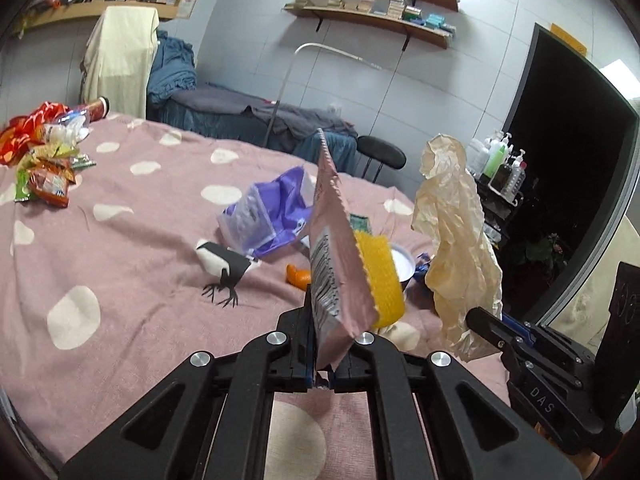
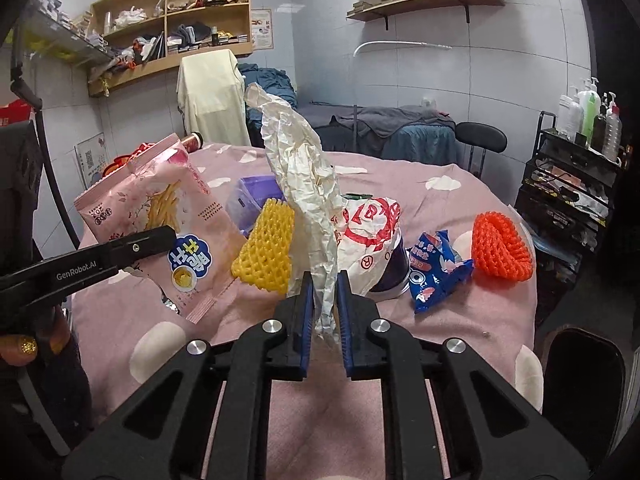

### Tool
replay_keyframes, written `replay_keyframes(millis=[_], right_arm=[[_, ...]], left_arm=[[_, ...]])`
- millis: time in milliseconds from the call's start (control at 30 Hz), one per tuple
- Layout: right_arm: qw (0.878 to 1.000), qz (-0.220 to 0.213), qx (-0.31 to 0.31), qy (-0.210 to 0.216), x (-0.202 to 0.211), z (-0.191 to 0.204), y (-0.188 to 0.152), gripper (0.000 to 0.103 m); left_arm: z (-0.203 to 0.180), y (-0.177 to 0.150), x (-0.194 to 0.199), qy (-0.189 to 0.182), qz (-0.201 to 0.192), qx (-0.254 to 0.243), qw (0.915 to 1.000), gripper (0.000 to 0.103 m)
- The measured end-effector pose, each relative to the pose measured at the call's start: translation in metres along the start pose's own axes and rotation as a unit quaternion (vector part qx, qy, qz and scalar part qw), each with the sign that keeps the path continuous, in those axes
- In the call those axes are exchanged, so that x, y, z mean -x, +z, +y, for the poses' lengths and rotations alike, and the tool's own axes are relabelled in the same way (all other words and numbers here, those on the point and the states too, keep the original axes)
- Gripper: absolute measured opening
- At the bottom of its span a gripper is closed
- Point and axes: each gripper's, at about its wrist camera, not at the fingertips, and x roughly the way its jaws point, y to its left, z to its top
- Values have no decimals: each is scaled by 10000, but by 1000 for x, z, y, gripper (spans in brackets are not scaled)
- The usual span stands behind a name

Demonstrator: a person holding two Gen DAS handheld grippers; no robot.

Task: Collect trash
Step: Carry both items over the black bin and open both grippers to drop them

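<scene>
Trash fills both of our grippers. Our left gripper (image 1: 326, 344) is clamped tight on one pink snack packet (image 1: 340, 264), which stands upright on edge between its fingers, clear of the bed (image 1: 132, 240). Our right gripper (image 2: 324, 312) has its blue pads pressed against one crumpled cream paper wrapper (image 2: 304, 176), which rises tall and twisted above the jaws; the jaws stand only as far apart as the paper's folds keep them.

On the pink bedspread with white cloud spots we count two foam fruit nets: one yellow foam net (image 2: 266, 248) just beside the held paper, and one orange foam net (image 2: 502, 248) well off to the right. Between them lie one white wrapper with red printing (image 2: 372, 236), draped over a dark round tub (image 2: 390, 272), and one blue snack packet (image 2: 434, 270) touching that tub. Behind the yellow net sits one purple bag (image 1: 276, 212). From the left wrist view we also see one black-and-white paper scrap (image 1: 222, 270) and one small piece of orange peel (image 1: 298, 276) near it. At the far left edge of the bed a heap of bright wrappers (image 1: 44, 160) lies piled together; we cannot count them. Two curved wall shelves (image 1: 376, 4) hang above a second bed (image 1: 256, 116).
</scene>
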Motion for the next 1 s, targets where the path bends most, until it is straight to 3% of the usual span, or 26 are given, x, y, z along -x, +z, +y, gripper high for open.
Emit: replay_keyframes(millis=[200, 433, 767, 1000], right_arm=[[9987, -350, -310, -190, 35, -11, -3, 13], [9920, -627, -751, -792, 82, -51, -14, 13], [9702, -382, -1528, -1841, 111, -130, -54, 13], [9492, 163, -2324, -2114, 98, -190, -96, 13]], left_arm=[[-18, 5, 12, -320, -254, -178, 9990, 5], [-60, 9, 15, -860, -400, -545, 9940, 5], [-128, -11, -17, -1739, 125, -983, 9798, 5], [-165, -36, -39, -2123, 545, -1213, 9681, 5]])
